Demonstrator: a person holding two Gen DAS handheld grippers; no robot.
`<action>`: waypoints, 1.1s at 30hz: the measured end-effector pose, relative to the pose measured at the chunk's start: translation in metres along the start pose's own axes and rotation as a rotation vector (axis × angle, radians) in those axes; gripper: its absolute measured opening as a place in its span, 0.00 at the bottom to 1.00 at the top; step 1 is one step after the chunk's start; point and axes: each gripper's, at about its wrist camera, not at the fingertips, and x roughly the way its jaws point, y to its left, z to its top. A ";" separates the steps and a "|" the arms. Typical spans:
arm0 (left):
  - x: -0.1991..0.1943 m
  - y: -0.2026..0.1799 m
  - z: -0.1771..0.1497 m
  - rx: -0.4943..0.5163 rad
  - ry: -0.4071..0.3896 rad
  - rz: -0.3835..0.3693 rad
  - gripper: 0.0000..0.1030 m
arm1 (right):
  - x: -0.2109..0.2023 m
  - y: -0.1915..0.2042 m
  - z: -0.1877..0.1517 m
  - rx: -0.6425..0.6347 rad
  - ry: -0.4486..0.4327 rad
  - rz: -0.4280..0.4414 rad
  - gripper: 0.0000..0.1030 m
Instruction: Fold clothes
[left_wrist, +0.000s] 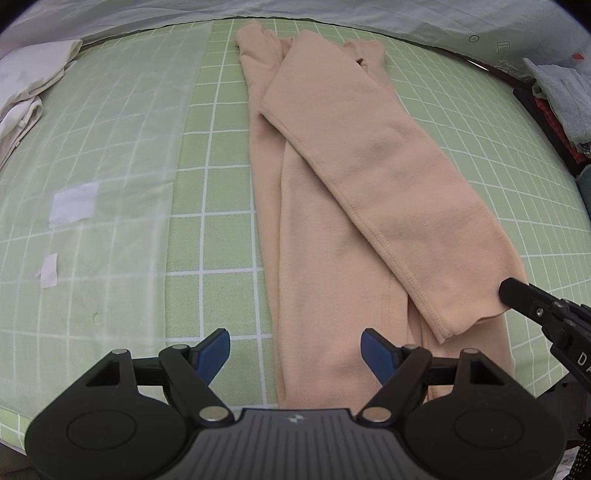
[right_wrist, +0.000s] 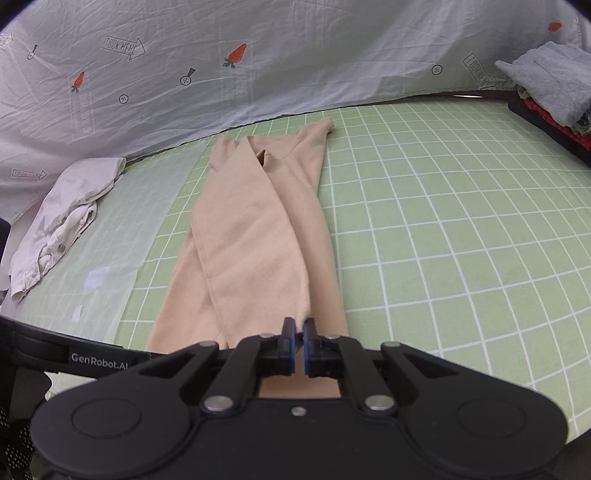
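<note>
beige garment (right_wrist: 255, 236) lying lengthwise on green grid mat (right_wrist: 443, 221), sleeve folded across. right gripper (right_wrist: 299, 332) jaws pinching sleeve corner; left gripper (left_wrist: 295, 350) jaws spread above the hem.

Garment (left_wrist: 332, 206) near hem: hidden under left gripper (left_wrist: 295, 354) body. White cloth (left_wrist: 33, 85): cut by left frame edge. Clothes stack (right_wrist: 554, 88): cut by right edge, lower layers indistinct.

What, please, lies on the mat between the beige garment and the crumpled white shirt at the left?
In both views, a translucent sheet covers the green grid mat between the beige garment and white shirt, with two small white patches on it.
</note>
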 end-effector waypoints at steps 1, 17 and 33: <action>0.000 0.000 -0.003 0.000 0.003 0.002 0.76 | -0.001 -0.001 -0.002 0.000 0.004 -0.003 0.04; 0.009 -0.003 -0.028 -0.040 0.029 0.049 0.76 | 0.011 -0.016 -0.019 -0.024 0.108 -0.016 0.04; 0.008 -0.014 -0.037 -0.069 0.029 0.082 0.80 | 0.021 -0.021 -0.014 -0.117 0.133 -0.017 0.43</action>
